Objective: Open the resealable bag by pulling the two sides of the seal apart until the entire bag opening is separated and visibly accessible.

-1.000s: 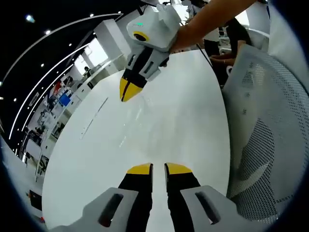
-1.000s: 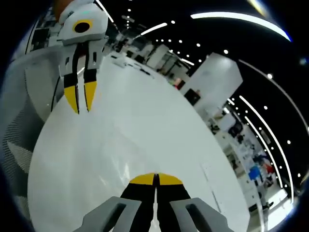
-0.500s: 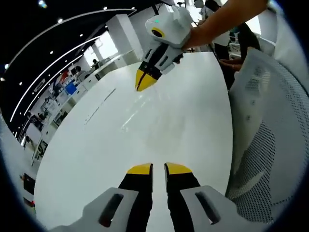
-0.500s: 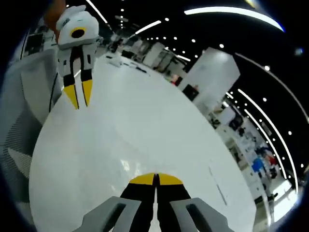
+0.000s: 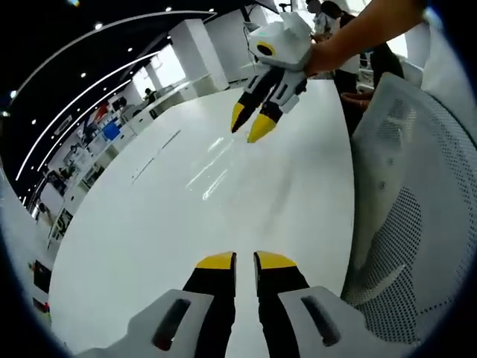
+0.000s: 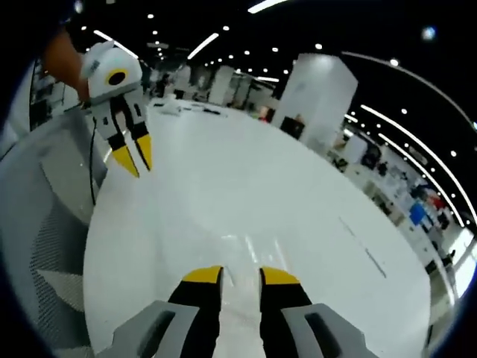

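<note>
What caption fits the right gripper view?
Open tongs over a white table, other tongs hovering nearby.

- A broad white table (image 5: 186,216) gleams under reflected ceiling strip lights (image 6: 406,127).
- A white mesh chair back (image 5: 406,216) stands just beside its edge.
- A white pillar (image 6: 320,93) rises beyond the table.
</note>
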A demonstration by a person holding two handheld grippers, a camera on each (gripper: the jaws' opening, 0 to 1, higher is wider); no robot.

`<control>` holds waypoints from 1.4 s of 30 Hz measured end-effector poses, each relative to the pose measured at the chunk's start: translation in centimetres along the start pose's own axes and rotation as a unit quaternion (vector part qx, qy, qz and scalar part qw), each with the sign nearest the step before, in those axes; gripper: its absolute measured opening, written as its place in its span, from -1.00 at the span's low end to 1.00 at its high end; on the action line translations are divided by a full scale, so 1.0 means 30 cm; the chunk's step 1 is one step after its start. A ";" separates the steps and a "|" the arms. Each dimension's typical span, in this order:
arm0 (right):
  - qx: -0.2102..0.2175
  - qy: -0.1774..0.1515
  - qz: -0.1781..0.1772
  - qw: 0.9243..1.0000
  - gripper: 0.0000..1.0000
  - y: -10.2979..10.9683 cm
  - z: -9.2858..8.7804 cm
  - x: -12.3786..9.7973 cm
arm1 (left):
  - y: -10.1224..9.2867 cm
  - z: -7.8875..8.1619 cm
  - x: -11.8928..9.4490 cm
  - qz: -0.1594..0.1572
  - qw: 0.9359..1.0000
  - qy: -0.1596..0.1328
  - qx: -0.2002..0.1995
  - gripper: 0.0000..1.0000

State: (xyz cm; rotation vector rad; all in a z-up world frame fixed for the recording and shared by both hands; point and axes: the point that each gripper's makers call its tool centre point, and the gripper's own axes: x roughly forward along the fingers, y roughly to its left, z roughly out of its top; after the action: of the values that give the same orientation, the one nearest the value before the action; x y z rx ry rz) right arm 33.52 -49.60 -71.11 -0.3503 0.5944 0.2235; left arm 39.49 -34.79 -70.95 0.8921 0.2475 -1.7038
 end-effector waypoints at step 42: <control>0.123 0.045 -0.025 0.991 -0.41 -0.038 -0.076 0.034 | 0.059 0.000 -0.001 0.014 1.000 0.000 -0.012 -0.87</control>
State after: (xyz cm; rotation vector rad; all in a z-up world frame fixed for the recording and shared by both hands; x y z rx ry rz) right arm 33.52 -51.41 -73.17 -0.1378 0.6932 0.0842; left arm 41.08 -35.38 -70.45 0.8738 0.2547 -1.6719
